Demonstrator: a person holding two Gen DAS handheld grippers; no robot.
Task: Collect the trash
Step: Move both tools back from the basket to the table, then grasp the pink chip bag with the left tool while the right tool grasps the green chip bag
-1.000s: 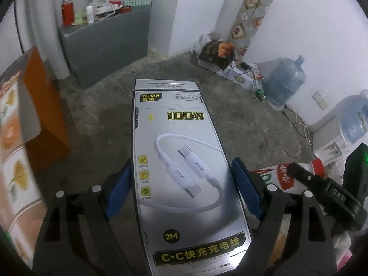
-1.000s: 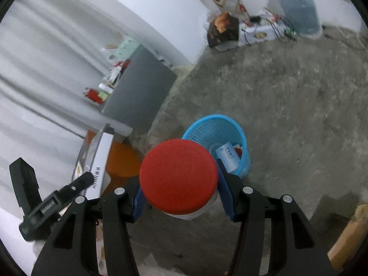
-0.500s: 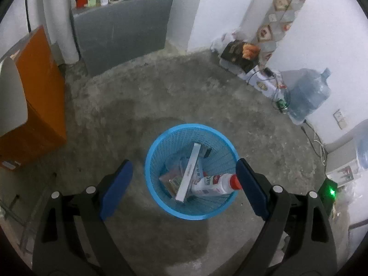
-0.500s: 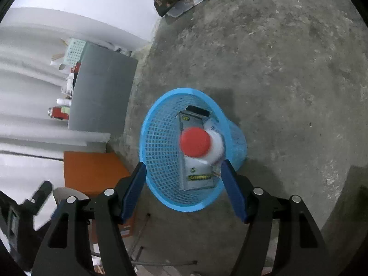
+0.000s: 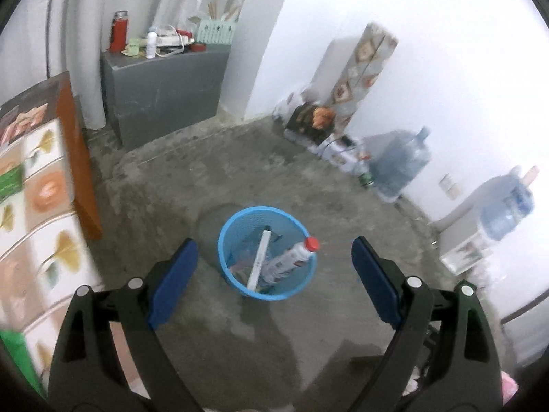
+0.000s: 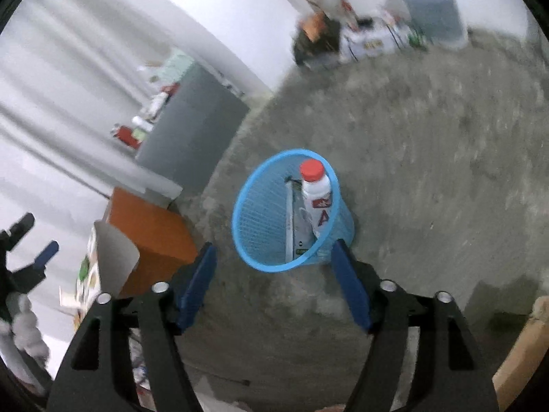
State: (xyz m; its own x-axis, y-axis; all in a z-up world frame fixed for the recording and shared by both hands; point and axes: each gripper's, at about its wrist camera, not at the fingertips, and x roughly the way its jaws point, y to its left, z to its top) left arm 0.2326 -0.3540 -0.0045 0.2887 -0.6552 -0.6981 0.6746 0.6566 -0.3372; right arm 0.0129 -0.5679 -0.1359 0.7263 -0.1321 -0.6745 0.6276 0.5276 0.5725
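the blue basket (image 5: 298, 288) sits on the bare concrete floor (image 5: 178, 185), out in the open, and the trash is inside it — the white bottle with the red cap (image 5: 291, 257) leans against the far-right wall of the basket, cap up by the rim, and the flat cable box (image 5: 259, 257) stands on edge just beside it, touching or nearly so. from your right wrist view the same bottle (image 6: 315, 192) props against the basket (image 6: 254, 240) rim with the box (image 6: 290, 219) upright along its left side.

your left gripper (image 5: 274, 267) hangs above and short of the basket, fingers (image 5: 171, 278) spread wide with nothing between the pads — the basket shows in the gap but well below them. your right gripper (image 6: 272, 285) has its fingers (image 6: 350, 288) apart too; the jaws have just been opening, and nothing sits between them, the bottle already down in the basket.

further out: an orange-sided cabinet (image 5: 82, 158) with a flower-patterned top to the left, a grey cabinet (image 5: 164, 89) against the curtain with a red flask (image 5: 118, 34) and small clutter on top. along the white wall, a tall patterned box (image 5: 363, 72) stands over a pile of bags, and a big water jug (image 5: 398, 164) rests on the floor near it, with a second jug (image 5: 507, 206) further right. the right view is motion-blurred, so small details there are hard to tell.
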